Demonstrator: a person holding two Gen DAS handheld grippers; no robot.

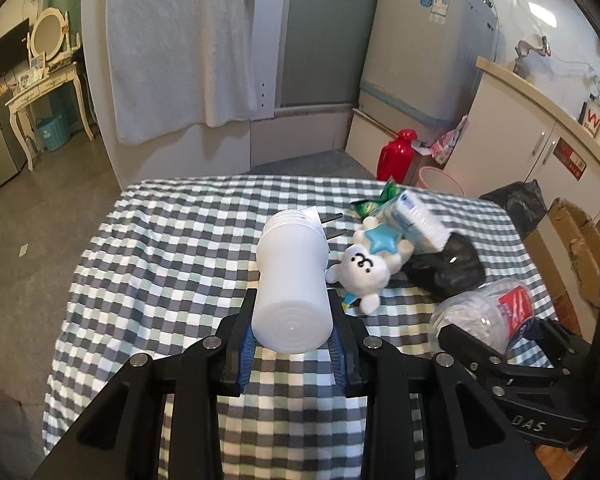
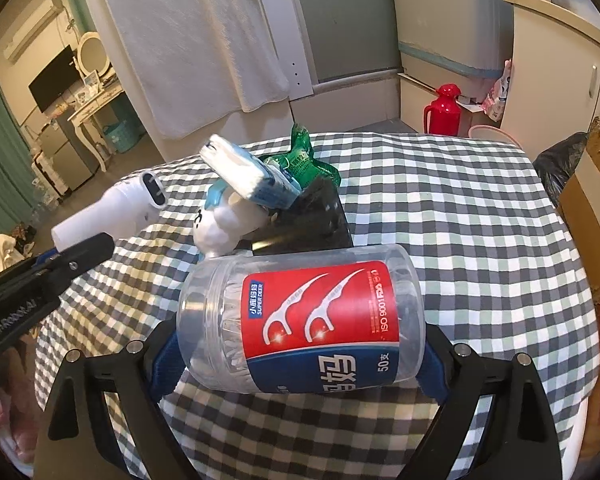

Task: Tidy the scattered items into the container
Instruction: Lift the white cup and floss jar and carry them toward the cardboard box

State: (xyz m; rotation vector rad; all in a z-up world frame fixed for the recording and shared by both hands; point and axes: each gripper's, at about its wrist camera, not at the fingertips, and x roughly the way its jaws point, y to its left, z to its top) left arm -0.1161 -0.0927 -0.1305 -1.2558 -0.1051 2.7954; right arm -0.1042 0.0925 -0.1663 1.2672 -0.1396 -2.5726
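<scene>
My left gripper is shut on a white plug-in charger with two prongs pointing away, held above the checked tablecloth. My right gripper is shut on a clear jar of floss picks with a red and blue label, lying sideways between the blue pads. Between the two, a black container holds a white plush bear with a blue star, a tissue pack and a green packet. In the right wrist view the charger hangs left of that pile.
The round table's edge drops off on all sides. On the floor beyond stand a red thermos and a pink bin. A black bag, a cardboard box and white cabinets are at the right.
</scene>
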